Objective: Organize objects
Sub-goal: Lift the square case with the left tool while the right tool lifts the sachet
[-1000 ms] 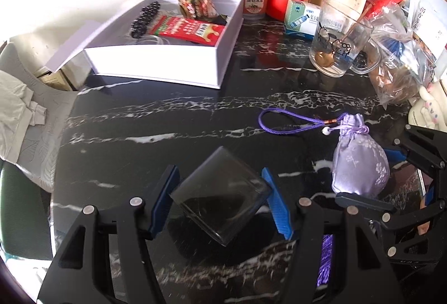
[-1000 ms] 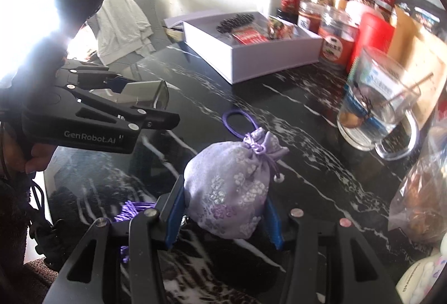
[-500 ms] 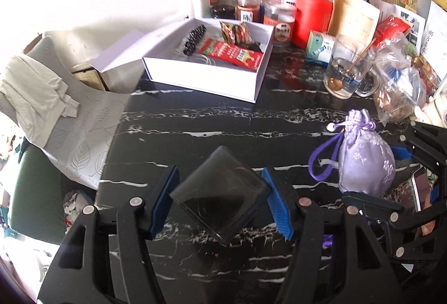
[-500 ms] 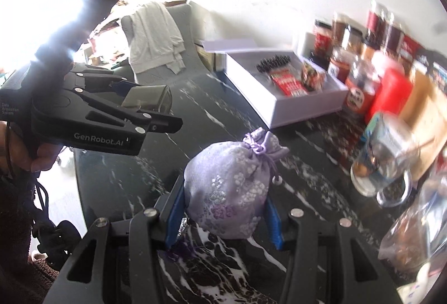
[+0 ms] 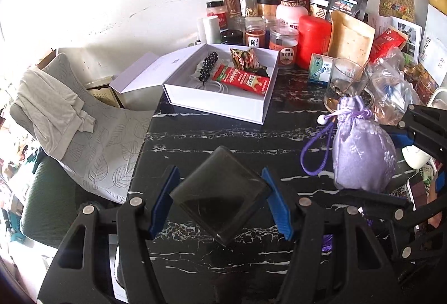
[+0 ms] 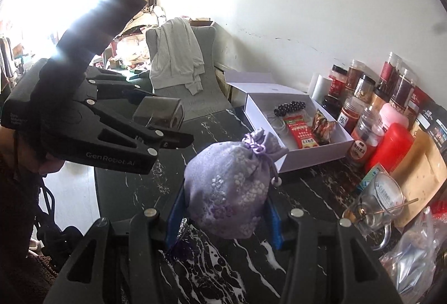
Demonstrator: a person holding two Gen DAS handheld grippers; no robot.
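A grey chair (image 5: 92, 136) with a pale garment (image 5: 47, 105) over its back stands at the left, against the edge of the black marble table (image 5: 212, 136). The left gripper (image 5: 220, 198) is closed on a smoky clear case (image 5: 220, 196), its blue pads pressing two opposite corners so the case sits like a diamond, held clear above the table. Beyond it, toward the wall, the white box (image 5: 220, 105) lies open with its lid (image 5: 145, 75) folded out to the left; inside are black beads (image 5: 208, 66), a white cable, a red packet (image 5: 241, 80) and a foil packet (image 5: 245, 58). Jars (image 5: 282, 44) and a red canister (image 5: 314, 40) crowd the wall behind the box, with a glass mug (image 5: 345, 80) just right of it. Farther right, the right gripper (image 6: 223, 212) clamps a lilac drawstring pouch (image 6: 232, 189) by its sides, neck up, cord loop hanging free, also lifted off the table.
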